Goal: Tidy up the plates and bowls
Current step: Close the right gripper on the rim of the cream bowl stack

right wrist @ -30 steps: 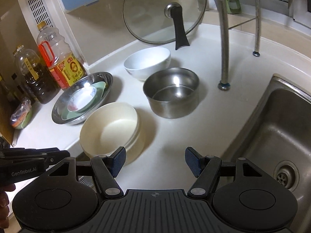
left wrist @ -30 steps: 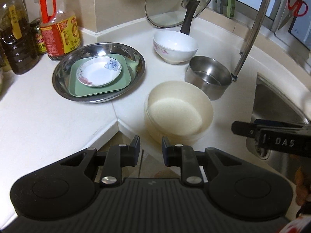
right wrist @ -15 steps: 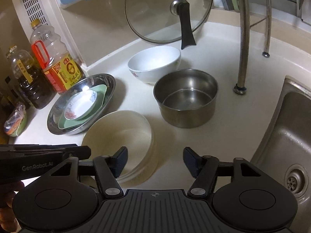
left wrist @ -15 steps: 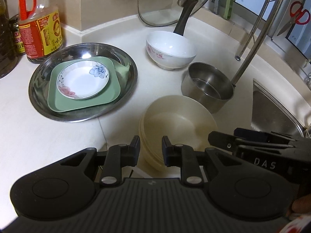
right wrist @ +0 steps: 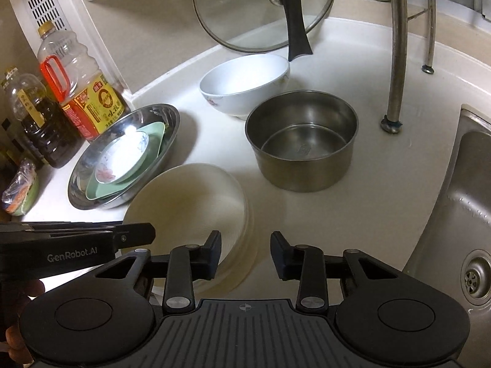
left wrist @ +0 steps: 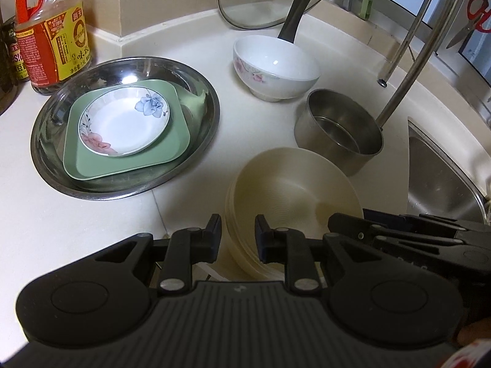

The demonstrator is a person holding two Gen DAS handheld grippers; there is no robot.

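Counter (left wrist: 76,230): pale worktop curving round a corner, holding all the dishes.
Sink (right wrist: 460,214): steel basin at three o'clock in the right wrist view, drain at the lower right.
Glass lid (right wrist: 245,9): propped upright against the wall at twelve o'clock, black handle pointing down.
Steel basin (left wrist: 190,86): wide and shallow, at ten o'clock in the left wrist view; it holds a green square plate (left wrist: 129,165), with a small flowered dish (left wrist: 122,122) on top of that.
Cream bowls (left wrist: 291,190): a nested stack near the counter's front edge, just beyond both grippers.
Steel pot (right wrist: 303,141): at one o'clock from the cream stack, standing upright and empty.
White bowl (right wrist: 242,82): flowered on the outside, behind the pot and just beside it.
Oil bottles (right wrist: 83,92): against the wall at ten o'clock.
Left gripper (left wrist: 237,239): jaws a narrow gap apart, astride the near rim of the cream stack; whether the pads press it, I cannot tell.
Right gripper (right wrist: 245,254): jaws have just been closing but are parted, the stack's right edge between them and the right pad clear of it.
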